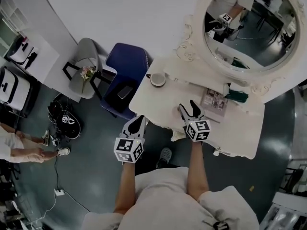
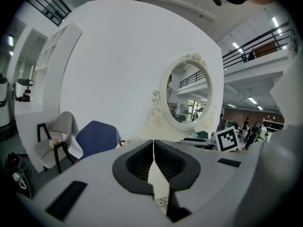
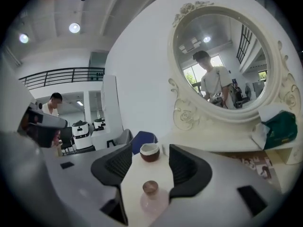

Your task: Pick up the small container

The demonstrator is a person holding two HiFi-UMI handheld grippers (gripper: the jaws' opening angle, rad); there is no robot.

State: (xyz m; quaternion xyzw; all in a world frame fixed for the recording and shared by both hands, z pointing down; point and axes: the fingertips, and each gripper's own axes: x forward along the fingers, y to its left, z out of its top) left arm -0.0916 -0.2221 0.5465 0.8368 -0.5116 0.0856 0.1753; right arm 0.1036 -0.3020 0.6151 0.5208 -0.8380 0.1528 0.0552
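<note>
The small container (image 3: 151,196), a clear pinkish bottle with a brown cap, stands upright on the cream vanity table (image 3: 142,174). It is deep between the jaws of my right gripper (image 3: 150,150), which are open with neither pad touching it. From the head view this gripper (image 1: 187,106) is over the table's front part and hides the bottle. My left gripper (image 1: 139,120) hovers at the table's left front edge. It is shut and empty, its jaws meeting in the left gripper view (image 2: 153,143).
A brown cup with a white rim (image 1: 157,79) stands beyond the right jaws at the table's left. A magazine (image 1: 214,103) and a green packet (image 1: 237,96) lie to the right, below the oval mirror (image 1: 249,23). A blue chair (image 1: 125,75) stands left of the table.
</note>
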